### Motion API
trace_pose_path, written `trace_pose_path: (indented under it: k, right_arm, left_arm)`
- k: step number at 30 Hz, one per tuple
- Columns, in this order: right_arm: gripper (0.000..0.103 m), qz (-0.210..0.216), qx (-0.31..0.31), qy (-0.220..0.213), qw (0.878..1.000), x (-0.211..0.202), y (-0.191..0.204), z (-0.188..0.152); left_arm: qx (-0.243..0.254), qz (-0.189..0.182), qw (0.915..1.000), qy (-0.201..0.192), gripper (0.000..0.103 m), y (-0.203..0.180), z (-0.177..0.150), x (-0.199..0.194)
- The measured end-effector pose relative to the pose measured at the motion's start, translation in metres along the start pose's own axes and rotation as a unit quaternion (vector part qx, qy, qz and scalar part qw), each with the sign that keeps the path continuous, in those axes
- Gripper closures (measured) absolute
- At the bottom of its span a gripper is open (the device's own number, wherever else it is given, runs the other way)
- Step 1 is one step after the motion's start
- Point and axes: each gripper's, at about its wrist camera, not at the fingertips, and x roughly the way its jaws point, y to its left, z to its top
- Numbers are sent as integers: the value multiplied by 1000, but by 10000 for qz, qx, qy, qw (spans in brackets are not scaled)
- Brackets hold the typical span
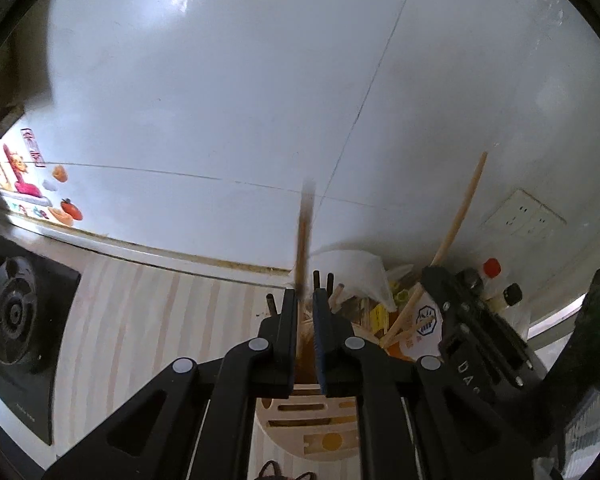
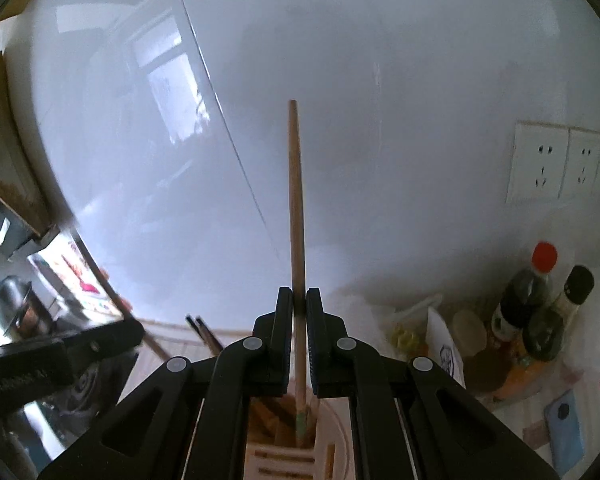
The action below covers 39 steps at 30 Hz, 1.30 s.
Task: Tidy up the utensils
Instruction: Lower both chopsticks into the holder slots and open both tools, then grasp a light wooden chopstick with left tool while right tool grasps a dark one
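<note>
My right claw (image 2: 299,300) clamps a pale wooden chopstick (image 2: 296,200) pointing to twelve o'clock; my left claw (image 1: 305,300) pinches a blurred, probably darker chopstick (image 1: 305,220). The utensil holder (image 2: 324,452) waits at six o'clock.

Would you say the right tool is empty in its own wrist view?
No, the right tool is shut on a light wooden chopstick that sticks up between its fingers.

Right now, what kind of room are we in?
Most likely a home kitchen. A gas stove burner sits in the counter, sauce bottles stand by the tiled wall near wall sockets, and a wooden utensil holder sits below the tongs.
</note>
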Motion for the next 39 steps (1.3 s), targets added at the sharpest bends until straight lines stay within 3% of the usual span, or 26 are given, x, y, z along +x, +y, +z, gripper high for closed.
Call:
trace_pose_path:
  k: [2,3,5,7,9,11,13,23,27,33,36,39]
  right_arm:
    - [75,14,47,25,10000,-8,-3,1]
    - [72,16,60,14,10000,-12,-4,2]
    - [72,-31,85,-44,9999,-26,-5,4]
    - [72,-109,125,-49,9999,-44,-15,5]
    - [69,-247,171,-19,9995,-57,-23,2]
    - [65,-341,285,27,9990,-71,-34,-4]
    - [60,-544,399,143,9976,-85,-44,-13]
    - [33,-1107,996,943,9843,-107,-119,-91]
    - [33,-1385,1035,1406,9749,-102,-152,-128]
    - [33,-1730,1154,2330,9500,-81,-201,-179]
    - [34,-1760,1238,2871,9334,-62,-221,-206]
    - [41,-1647,1494,3482,9107,-41,-239,-239]
  left_arm:
    - [79,130,9997,-204,87,-6,-1,-14]
    - [119,215,9993,-293,81,-7,-2,-21]
    - [122,360,9982,-467,51,-6,-5,-36]
    - [114,527,9968,-591,33,-1,-9,-43]
    - [121,706,9951,-677,27,2,-16,-50]
    - [110,859,9938,-703,8,7,-25,-52]
    - [98,1029,9918,-757,0,11,-38,-54]
    - [235,1271,9916,-83,0,11,-111,-23]
    - [292,1339,9899,371,0,2,-149,2]
    - [529,1385,9843,954,0,-24,-196,42]
    - [740,1412,9781,1337,0,-40,-221,68]
    - [968,1375,9694,1789,0,-56,-248,94]
